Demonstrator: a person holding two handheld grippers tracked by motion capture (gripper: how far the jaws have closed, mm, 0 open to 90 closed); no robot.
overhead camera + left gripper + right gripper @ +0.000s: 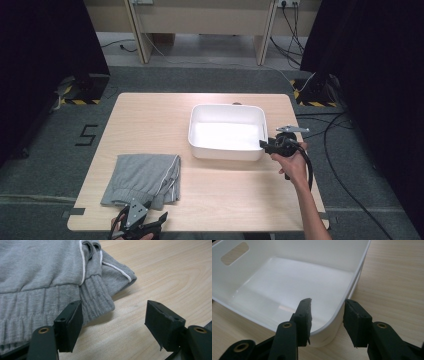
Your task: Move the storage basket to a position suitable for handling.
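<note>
A folded grey garment [142, 177] with white piping lies at the table's front left. My left gripper [141, 215] sits at the front edge just behind it. In the left gripper view the left gripper [113, 315] is open, one jaw beside the garment's [45, 272] ribbed cuff [96, 297], the other over bare wood. A white plastic bin [227, 107] stands right of centre, nothing inside. My right gripper [262, 144] is at its near right corner. There the right gripper [327, 307] straddles the bin's [287, 250] rim, open, with one jaw inside and one outside.
The wooden table [240, 190] has bare surface between the garment and the bin. A handle slot [234, 250] is cut in the bin's far wall. Cables [345, 165] trail on the grey floor to the right, and dark curtains hang on both sides.
</note>
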